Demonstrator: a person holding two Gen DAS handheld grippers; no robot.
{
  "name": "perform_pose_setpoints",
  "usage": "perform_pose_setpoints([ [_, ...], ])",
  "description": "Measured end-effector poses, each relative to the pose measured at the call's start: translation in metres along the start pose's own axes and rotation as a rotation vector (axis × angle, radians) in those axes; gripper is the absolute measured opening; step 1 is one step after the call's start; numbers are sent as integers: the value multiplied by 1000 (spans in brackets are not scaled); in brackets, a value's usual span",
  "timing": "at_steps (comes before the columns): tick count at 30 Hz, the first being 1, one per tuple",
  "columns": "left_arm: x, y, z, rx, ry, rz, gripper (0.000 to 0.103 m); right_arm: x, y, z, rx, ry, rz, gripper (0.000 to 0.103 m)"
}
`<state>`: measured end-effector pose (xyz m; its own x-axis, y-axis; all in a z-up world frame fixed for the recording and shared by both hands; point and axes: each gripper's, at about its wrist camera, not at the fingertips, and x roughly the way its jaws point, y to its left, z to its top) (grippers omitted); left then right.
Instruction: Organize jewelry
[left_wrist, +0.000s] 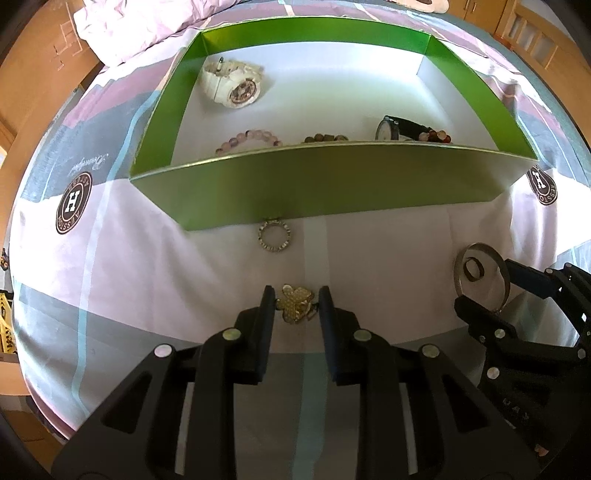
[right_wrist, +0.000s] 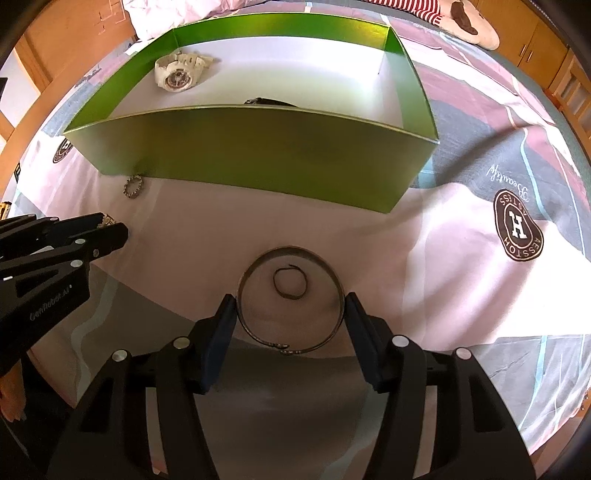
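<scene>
A big "H" sits in the round brown badge (left_wrist: 74, 202) on the bedsheet (right_wrist: 461, 236), its ring lettering too warped to read. Beside the badge (right_wrist: 518, 229), cursive script (right_wrist: 508, 174) reads like "Beautify", upside down. "GenRobot.AI" is printed on the left gripper (right_wrist: 110, 227).

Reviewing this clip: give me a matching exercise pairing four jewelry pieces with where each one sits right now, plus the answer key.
Things:
1. white watch
2. gold flower brooch
3. metal bangle
4. rhinestone ring

Places:
A. between the right gripper's fingers
B. on the bedsheet, just outside the green box's near wall
C. inside the box, far left corner
D. between the left gripper's fingers

Pairs: 1-C, 2-D, 3-A, 4-B
</scene>
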<state>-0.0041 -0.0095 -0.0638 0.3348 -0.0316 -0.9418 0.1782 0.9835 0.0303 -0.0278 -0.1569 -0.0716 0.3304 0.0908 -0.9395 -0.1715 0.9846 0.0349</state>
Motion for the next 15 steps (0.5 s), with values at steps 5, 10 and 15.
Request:
perform_pose_setpoints([
  [5, -5, 0, -3, 0, -6, 9, 24, -1, -2, 3, 4, -14, 5, 60],
  [10, -3, -4, -5, 6, -2, 13, 24, -1, -4, 3, 4, -17, 6, 60],
  [15, -2, -4, -3, 9, 1, 14, 24, 0, -2, 3, -3, -10, 4, 60],
])
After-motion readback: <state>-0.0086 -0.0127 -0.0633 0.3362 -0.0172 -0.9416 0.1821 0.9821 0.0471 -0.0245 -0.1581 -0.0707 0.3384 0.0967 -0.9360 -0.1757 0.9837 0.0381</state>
